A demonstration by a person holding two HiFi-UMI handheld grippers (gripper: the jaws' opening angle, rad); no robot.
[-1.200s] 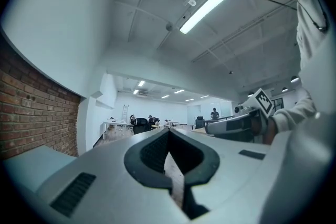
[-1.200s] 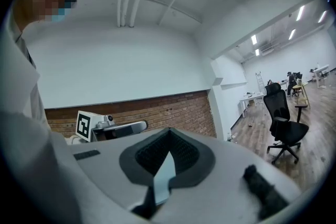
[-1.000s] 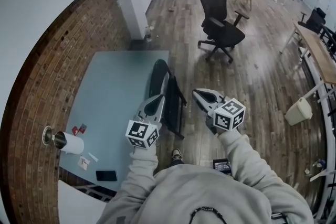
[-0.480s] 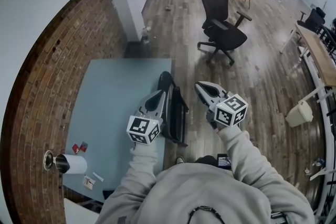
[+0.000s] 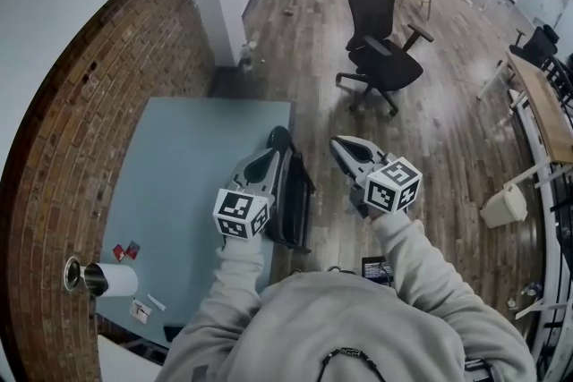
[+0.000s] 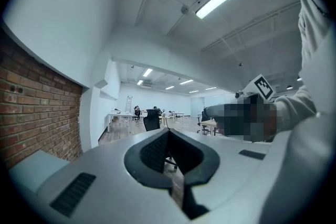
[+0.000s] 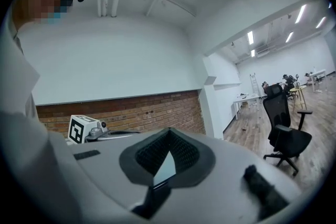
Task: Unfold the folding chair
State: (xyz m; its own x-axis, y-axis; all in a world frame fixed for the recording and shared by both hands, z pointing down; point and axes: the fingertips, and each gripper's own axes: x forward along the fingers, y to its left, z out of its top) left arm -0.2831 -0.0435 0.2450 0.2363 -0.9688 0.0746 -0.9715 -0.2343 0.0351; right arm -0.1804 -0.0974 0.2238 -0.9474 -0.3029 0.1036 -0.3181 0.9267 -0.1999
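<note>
1. The folding chair stands folded flat on the wooden floor, propped upright against the right edge of the light blue worktop. Seat and back lie closed against each other, so none of the unfolding is done
2. In the head view the left gripper sits over the upper part of the chair, just beside its rounded top. Whether it touches the frame cannot be told from there. Its own view shows the jaws pressed together at the tips, with only the far room beyond them, so it holds nothing
3. The right gripper hangs in the air to the right of the chair, apart from it, above bare floor. Its jaws too are closed tip to tip and empty
4. By my reading the task is at its very start: both grippers are near the chair, but no grasp is taken. What is left is to spread a pair of jaws, take hold of the back or frame, draw the chair clear of the worktop, swing the seat down and stand it on its legs
</note>
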